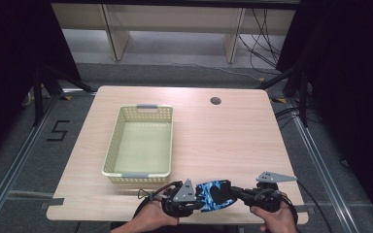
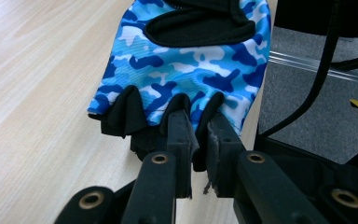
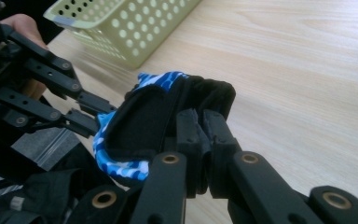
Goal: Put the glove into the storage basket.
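Observation:
A blue camouflage fingerless glove [image 1: 214, 194] with black trim hangs stretched between both grippers at the table's front edge. My left gripper [image 1: 197, 195] is shut on its finger end; in the left gripper view the jaws pinch the black finger openings of the glove [image 2: 186, 79]. My right gripper [image 1: 235, 193] is shut on the cuff end, where the right gripper view shows the glove [image 3: 142, 116] bunched around its jaws. The left gripper [image 3: 91, 114] also appears at the left of the right gripper view.
A pale yellow perforated basket [image 1: 121, 145] with nothing in it stands on the left half of the wooden table [image 1: 223, 141]. A round cable hole [image 1: 215, 101] sits near the far edge. The basket's corner [image 3: 121, 28] is close behind the glove.

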Available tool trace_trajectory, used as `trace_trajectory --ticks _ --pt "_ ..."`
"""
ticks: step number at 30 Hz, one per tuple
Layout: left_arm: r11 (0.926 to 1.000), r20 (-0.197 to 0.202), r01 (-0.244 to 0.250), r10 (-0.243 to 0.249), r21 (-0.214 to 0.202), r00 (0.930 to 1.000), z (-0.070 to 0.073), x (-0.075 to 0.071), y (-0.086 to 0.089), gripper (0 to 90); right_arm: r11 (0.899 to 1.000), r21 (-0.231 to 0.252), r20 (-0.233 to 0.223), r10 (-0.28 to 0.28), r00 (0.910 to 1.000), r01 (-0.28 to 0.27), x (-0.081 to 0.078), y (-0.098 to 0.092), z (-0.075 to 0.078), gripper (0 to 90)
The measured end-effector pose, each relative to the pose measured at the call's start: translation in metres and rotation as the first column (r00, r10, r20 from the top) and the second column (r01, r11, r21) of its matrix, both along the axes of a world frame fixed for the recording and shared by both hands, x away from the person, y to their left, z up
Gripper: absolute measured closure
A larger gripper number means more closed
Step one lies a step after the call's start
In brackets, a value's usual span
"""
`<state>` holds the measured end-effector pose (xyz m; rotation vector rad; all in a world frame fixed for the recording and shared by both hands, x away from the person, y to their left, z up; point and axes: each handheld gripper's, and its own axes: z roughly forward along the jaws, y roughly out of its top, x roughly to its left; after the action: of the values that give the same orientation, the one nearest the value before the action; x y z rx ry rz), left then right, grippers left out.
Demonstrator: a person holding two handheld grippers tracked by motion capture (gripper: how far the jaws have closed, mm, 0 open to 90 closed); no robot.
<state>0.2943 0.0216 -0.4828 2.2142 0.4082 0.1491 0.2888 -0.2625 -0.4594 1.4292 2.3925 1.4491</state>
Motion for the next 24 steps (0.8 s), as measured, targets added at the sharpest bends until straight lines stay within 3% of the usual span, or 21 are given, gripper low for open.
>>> trace_trajectory --ticks 1,2,4,5,6,9,10,12,14,15,16,19,24 --pt "1.0 0.0 0.0 0.0 0.0 1.0 0.0 0.0 0.0 80.8 1.0 0.0 0.0 0.0 1.0 0.0 0.0 0.0 0.0 86.9" --pt "1.0 0.003 -0.003 0.003 -0.003 1.0 0.001 0.0 0.001 80.8 1.0 -0.021 0.046 0.018 0.9988 -0.017 0.002 -0.002 0.0 86.9" --pt "1.0 0.001 -0.002 0.002 -0.009 1.0 0.004 -0.001 0.002 80.8 1.0 -0.023 0.042 0.018 0.999 -0.017 0.003 0.0 0.003 86.9" --pt "1.0 0.013 0.005 -0.004 -0.007 0.9999 0.006 -0.001 0.003 80.8 1.0 -0.01 0.015 0.006 0.9999 -0.005 0.001 0.002 0.004 86.9" --pt "0.9999 0.013 -0.001 0.001 -0.016 0.9999 0.007 -0.002 0.004 80.8 1.0 -0.006 0.051 0.009 0.9986 -0.009 0.001 0.004 0.007 86.9" --pt "0.9997 0.011 -0.005 0.005 -0.025 0.9999 0.014 -0.001 0.009 80.7 1.0 -0.024 0.043 0.013 0.999 -0.012 0.0 0.007 0.012 86.9" --pt "0.9996 0.014 -0.006 0.006 -0.028 0.9999 0.016 0.001 0.011 80.7 0.999 -0.036 0.071 0.027 0.9971 -0.024 0.001 0.007 0.013 86.9" --pt "0.9987 0.005 -0.006 0.007 -0.051 1.0 0.019 0.002 0.015 80.7 1.0 -0.013 0.051 0.022 0.9985 -0.022 0.002 0.011 0.018 86.9" --pt "0.9991 0.018 -0.02 0.021 -0.037 0.9996 0.024 0.004 0.019 80.7 0.999 -0.024 0.074 0.042 0.9964 -0.04 0.006 0.014 0.02 86.9" --pt "0.999 0.022 -0.023 0.024 -0.039 0.9995 0.027 0.005 0.021 80.7 0.999 -0.031 0.044 0.028 0.9986 -0.027 0.005 0.017 0.024 86.9" --pt "0.999 0.022 -0.025 0.026 -0.037 0.9994 0.029 0.006 0.024 80.7 0.998 -0.032 0.075 0.05 0.9959 -0.048 0.008 0.018 0.024 86.9" --pt "0.9985 0.027 -0.035 0.036 -0.041 0.999 0.037 0.011 0.033 80.7 0.999 -0.011 0.051 0.045 0.9977 -0.044 0.01 0.027 0.031 86.8" --pt "0.9969 0.029 -0.053 0.055 -0.057 0.9981 0.051 0.02 0.051 80.7 0.997 -0.013 0.085 0.075 0.9935 -0.074 0.023 0.042 0.04 86.9"
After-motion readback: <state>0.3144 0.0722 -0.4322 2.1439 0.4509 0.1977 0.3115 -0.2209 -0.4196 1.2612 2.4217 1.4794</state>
